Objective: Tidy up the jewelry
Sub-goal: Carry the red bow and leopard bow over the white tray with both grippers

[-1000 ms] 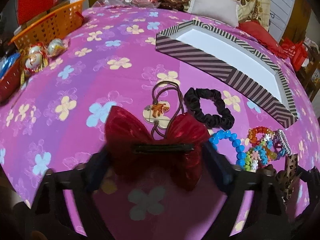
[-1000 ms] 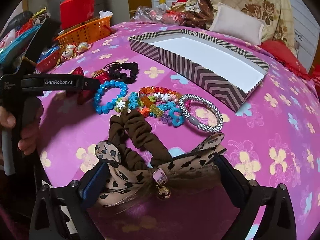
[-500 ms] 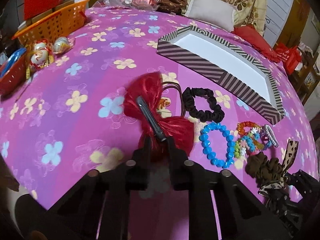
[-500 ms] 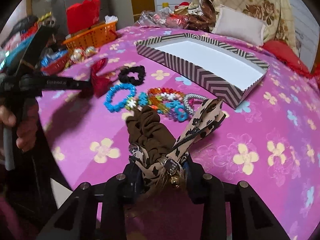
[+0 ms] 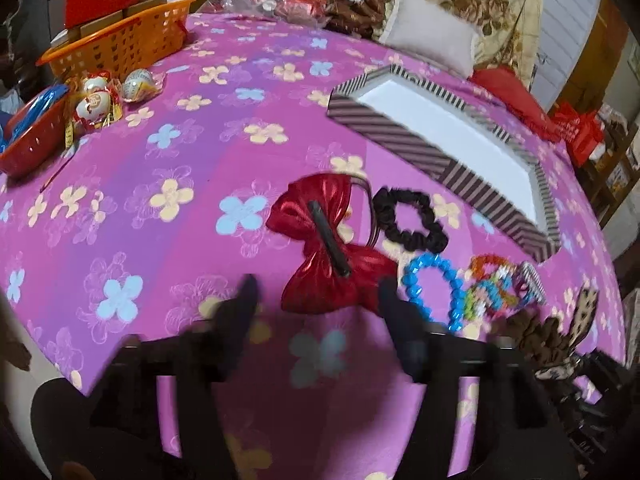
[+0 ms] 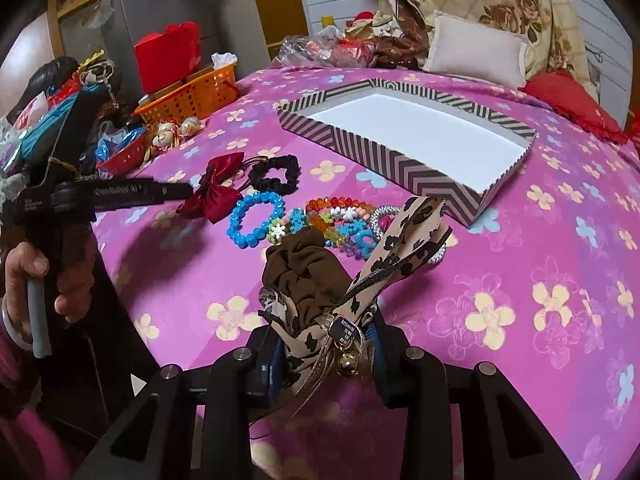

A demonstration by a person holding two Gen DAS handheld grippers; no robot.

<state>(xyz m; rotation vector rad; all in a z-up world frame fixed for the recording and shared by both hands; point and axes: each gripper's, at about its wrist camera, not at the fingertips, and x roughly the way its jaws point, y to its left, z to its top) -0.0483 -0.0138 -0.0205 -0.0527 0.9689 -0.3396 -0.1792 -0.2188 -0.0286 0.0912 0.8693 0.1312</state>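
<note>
**Red bow let go, leopard scrunchie pinched**

Left wrist view: a pink flowered cloth [image 5: 168, 168] covers the surface, with an orange basket [image 5: 120, 46] and a red basket [image 5: 32, 136] at its far left edge and cushions and bags behind. A striped box [image 5: 400, 132], white inside, lies to the right. Half a second ago the left gripper [image 5: 316, 300] was clamped on the red bow [image 5: 324, 248]; now its jaws are opening, blurred, with the bow lying on the cloth just ahead of and between the tips, no pad pressing it. A black scrunchie [image 5: 410, 220] and a blue bead bracelet [image 5: 434, 290] sit to the bow's right.

Right wrist view: the same cloth, with the box [image 6: 400, 160] farther back and a grey cabinet [image 6: 168, 12] beyond. The right gripper [image 6: 324, 356] stays clenched on the leopard-print scrunchie [image 6: 320, 280], bunched upright between the jaws, clear of the cloth. A hand [image 6: 36, 280] holds the left tool beside the bow [image 6: 214, 188].
</note>
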